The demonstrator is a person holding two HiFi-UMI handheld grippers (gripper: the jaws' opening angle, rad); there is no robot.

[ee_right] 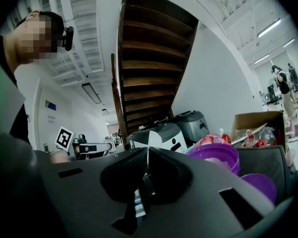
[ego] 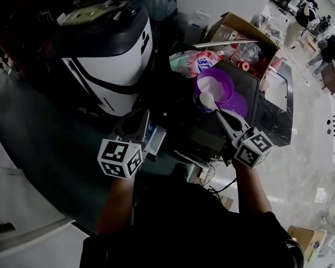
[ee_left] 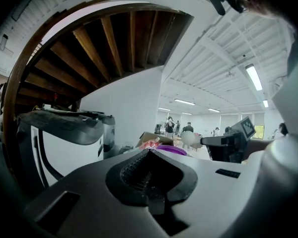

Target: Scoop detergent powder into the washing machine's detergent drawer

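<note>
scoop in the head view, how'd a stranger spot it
Right of the white washing machine stands a purple tub of white powder. The scoop is at its near rim, handle clamped in the right gripper. It is the only white spoon shape among purple things.

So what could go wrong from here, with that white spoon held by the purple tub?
1. The right gripper pinches the white spoon only near the end of its thin handle. The heaped bowl could tilt and spill powder outside the purple tub.
2. The detergent drawer looks like a small target close beside the left gripper, so some powder may miss it.
</note>
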